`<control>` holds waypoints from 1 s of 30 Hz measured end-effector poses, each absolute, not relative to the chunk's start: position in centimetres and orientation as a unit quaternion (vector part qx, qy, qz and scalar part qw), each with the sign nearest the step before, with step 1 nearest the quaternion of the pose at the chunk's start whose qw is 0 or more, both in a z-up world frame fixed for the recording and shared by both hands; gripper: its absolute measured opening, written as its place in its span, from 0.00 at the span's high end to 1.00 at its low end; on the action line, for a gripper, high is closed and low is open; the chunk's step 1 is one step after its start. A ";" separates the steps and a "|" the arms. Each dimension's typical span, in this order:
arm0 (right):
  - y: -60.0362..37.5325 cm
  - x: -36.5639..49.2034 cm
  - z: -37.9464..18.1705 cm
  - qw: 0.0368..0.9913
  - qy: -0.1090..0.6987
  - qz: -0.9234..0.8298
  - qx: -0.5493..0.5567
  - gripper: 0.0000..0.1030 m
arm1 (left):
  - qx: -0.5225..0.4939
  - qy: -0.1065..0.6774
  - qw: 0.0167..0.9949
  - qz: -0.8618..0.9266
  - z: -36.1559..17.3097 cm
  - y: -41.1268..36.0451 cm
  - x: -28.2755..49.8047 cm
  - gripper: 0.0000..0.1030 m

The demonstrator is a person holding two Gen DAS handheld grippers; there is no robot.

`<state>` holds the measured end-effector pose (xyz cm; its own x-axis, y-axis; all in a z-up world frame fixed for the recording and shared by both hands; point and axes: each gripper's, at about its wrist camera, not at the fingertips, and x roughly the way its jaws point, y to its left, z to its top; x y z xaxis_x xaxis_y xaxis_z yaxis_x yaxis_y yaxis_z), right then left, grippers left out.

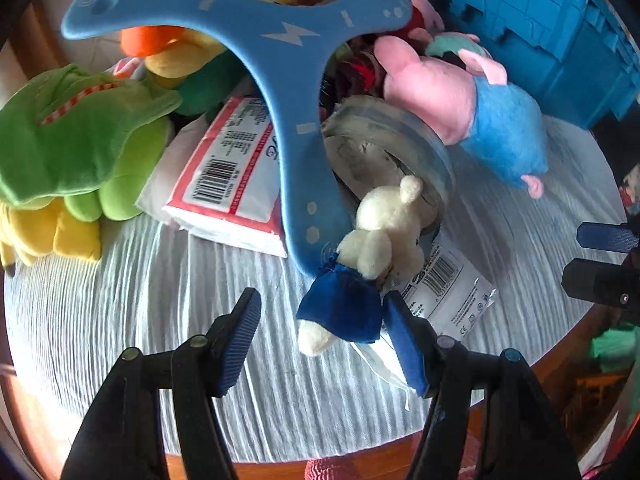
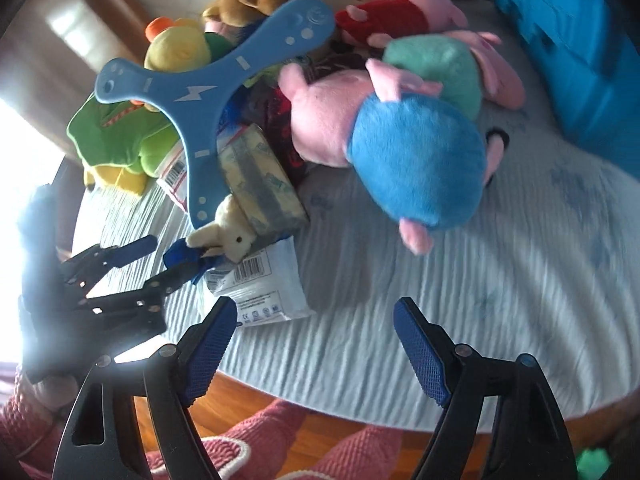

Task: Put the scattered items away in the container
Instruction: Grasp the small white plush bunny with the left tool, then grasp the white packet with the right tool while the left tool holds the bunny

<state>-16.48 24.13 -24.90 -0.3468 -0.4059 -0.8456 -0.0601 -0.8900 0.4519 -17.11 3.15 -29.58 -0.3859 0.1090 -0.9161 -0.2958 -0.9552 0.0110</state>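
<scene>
The small cream plush rabbit (image 1: 384, 228) with a dark blue cloth (image 1: 344, 308) at its lower end lies on the table (image 1: 140, 320), leaning against the tip of the blue three-armed boomerang (image 1: 280, 52). The left gripper (image 1: 324, 332) points steeply down at it with its fingers apart; the blue cloth sits between them, close against the right-hand pad (image 1: 406, 344), while the left-hand pad stands clear, so nothing is clamped. Just beside the rabbit, a white wipes packet (image 1: 444, 292) lies flat, partly under it. Behind the rabbit rests a grey-blue tissue pack (image 1: 384, 152), and beyond that a pink pig plush in blue (image 1: 472, 116). The blue container (image 1: 552, 32) stands well behind the rabbit, at the table's far edge. The right gripper (image 2: 316, 340) hovers tilted down over bare tablecloth near the packet, fingers spread with nothing between them.
</scene>
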 end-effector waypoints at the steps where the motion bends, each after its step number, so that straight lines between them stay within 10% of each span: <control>1: 23.7 -16.2 -25.3 0.096 -0.214 -0.793 0.563 0.24 | -0.543 0.092 0.133 0.824 -30.2 3.2 -17.3 0.39; 5: 22.3 -15.1 -26.7 0.043 -0.245 -0.785 0.567 0.24 | -0.545 0.101 0.169 0.815 -32.2 3.3 -17.8 0.40; 7: 21.8 -14.6 -27.1 0.029 -0.259 -0.781 0.567 0.24 | -0.534 0.102 0.173 0.821 -32.1 3.2 -17.9 0.76; 30: 13.2 -18.9 -30.3 -0.029 -0.251 -0.770 0.585 0.24 | -0.548 0.039 0.100 0.829 -32.4 -10.0 -15.4 0.80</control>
